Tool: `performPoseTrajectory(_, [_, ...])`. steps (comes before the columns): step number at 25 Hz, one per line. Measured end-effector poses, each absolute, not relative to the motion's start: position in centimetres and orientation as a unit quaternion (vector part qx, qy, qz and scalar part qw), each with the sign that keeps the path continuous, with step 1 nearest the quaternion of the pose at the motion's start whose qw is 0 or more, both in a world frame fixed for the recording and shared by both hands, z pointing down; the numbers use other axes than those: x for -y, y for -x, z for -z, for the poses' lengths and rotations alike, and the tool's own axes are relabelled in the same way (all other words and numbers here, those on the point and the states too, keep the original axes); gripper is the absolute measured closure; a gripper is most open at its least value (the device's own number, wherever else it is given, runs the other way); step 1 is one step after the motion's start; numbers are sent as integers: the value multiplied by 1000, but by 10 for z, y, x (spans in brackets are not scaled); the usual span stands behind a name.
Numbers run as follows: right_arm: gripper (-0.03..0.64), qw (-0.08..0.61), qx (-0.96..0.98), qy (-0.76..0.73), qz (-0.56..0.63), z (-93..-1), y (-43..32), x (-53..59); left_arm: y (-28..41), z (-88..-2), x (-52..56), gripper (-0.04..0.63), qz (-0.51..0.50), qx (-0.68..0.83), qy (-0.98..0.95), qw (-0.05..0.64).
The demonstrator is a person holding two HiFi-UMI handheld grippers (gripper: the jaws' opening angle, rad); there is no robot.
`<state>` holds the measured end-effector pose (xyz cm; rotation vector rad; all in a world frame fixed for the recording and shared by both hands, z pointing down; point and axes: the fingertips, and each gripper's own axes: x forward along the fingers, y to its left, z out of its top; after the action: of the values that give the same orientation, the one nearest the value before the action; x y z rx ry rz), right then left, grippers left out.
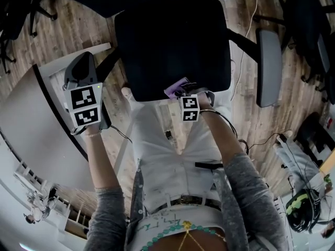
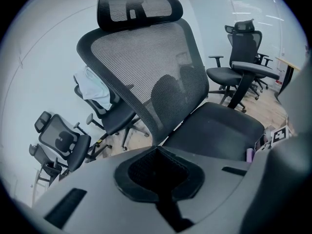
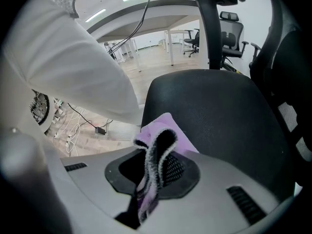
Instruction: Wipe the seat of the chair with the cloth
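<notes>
While my right gripper (image 3: 150, 182) has its jaws pinched tight on a fold of the purple cloth (image 3: 165, 139), the cloth's free end lies just ahead of it at the front edge of the chair seat (image 3: 219, 111). My left gripper (image 2: 159, 165) is closed on nothing, off the seat's left side, facing the mesh backrest (image 2: 141, 67).

Cloth (image 1: 176, 88) at seat (image 1: 172, 46) front edge; armrest (image 1: 269, 67) right of seat.
</notes>
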<state>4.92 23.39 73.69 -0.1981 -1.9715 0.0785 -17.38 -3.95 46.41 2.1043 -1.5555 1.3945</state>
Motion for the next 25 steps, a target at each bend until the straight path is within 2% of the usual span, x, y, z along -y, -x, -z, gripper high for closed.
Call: performPoseTrajectory(25, [565,571,817,22,-76,-737,-123,-224,172,-466,37,594,-486,523,-696,78])
